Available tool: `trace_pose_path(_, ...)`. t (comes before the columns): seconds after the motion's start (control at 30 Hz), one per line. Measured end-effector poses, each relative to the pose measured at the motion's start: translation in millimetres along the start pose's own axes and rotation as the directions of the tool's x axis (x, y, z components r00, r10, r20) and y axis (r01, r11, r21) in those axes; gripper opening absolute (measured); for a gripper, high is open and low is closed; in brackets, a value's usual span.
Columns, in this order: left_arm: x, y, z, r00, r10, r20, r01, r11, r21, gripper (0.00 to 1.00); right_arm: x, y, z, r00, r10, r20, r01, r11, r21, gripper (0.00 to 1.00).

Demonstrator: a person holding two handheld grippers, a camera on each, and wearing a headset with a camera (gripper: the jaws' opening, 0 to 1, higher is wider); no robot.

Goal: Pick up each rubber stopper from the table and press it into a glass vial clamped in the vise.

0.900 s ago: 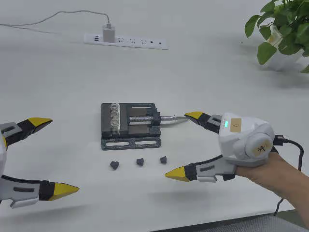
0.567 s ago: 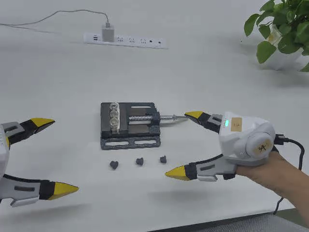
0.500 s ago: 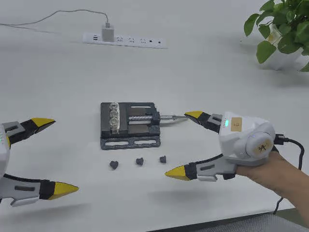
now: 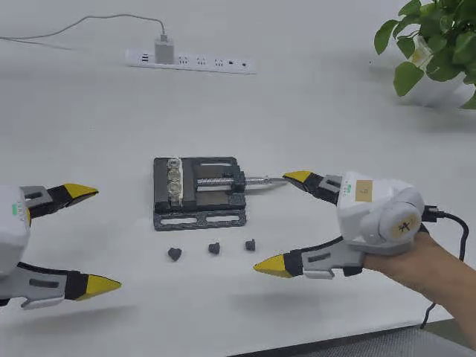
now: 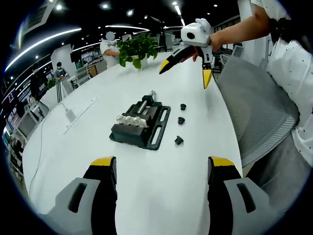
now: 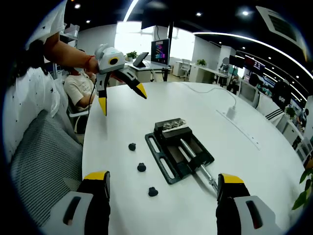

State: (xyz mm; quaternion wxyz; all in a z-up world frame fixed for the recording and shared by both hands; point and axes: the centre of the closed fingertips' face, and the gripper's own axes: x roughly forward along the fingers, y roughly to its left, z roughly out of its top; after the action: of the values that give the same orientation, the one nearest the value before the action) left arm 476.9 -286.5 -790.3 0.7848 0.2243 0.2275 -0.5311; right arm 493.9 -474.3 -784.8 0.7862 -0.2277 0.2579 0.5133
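Sitting clamped in the vise (image 4: 216,201) are three glass vials (image 4: 175,178) (mouths open).

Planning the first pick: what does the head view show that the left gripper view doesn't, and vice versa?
Head view: the left gripper from outside, jaws wide apart. Left gripper view: a mesh chair beside the table, the office behind. Both: the vise holding three glass vials, three rubber stoppers loose on the table, the open right gripper, the potted plant.
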Motion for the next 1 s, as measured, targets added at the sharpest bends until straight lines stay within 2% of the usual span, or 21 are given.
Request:
trace_pose_path(0.3, 11.2, -4.5, 4.1, 0.9971, -0.066, -0.038, 0.069, 0.994, 0.083, 0.58, -0.7, 0.1, -0.5, 1.0000, -0.001, -0.001, 0.001, 1.000, 0.001, 0.89)
trace_pose_path(0.47, 21.4, -8.6, 5.2, 0.9914, -0.111, -0.069, 0.120, 0.984, 0.134, 0.51, -1.2, -0.7, -0.9, 1.0000, -0.001, -0.002, 0.001, 1.000, 0.001, 0.89)
trace_pose_path(0.6, 30.5, -14.4, 3.4, 0.9812, -0.161, -0.106, 0.178, 0.967, 0.179, 0.42, -1.3, -0.4, -0.8, 1.0000, -0.001, -0.002, 0.001, 1.000, 0.003, 0.88)
trace_pose_path(0.73, 39.2, -19.2, -0.1, 0.9696, -0.198, -0.144, 0.227, 0.948, 0.225, 0.38, -2.1, -1.1, -1.2, 1.0000, -0.004, -0.002, 0.004, 1.000, 0.006, 0.88)
trace_pose_path(0.9, 50.0, -23.4, -2.7, 0.9571, -0.232, -0.174, 0.271, 0.929, 0.253, 0.33, -2.5, -1.0, -1.4, 1.0000, -0.005, -0.003, 0.005, 1.000, 0.010, 0.88)
trace_pose_path(1.0, 56.4, -24.6, -1.3, 0.9535, -0.243, -0.179, 0.284, 0.921, 0.266, 0.27, -2.7, -0.5, -2.0, 1.0000, -0.004, -0.005, 0.004, 1.000, 0.011, 0.87)
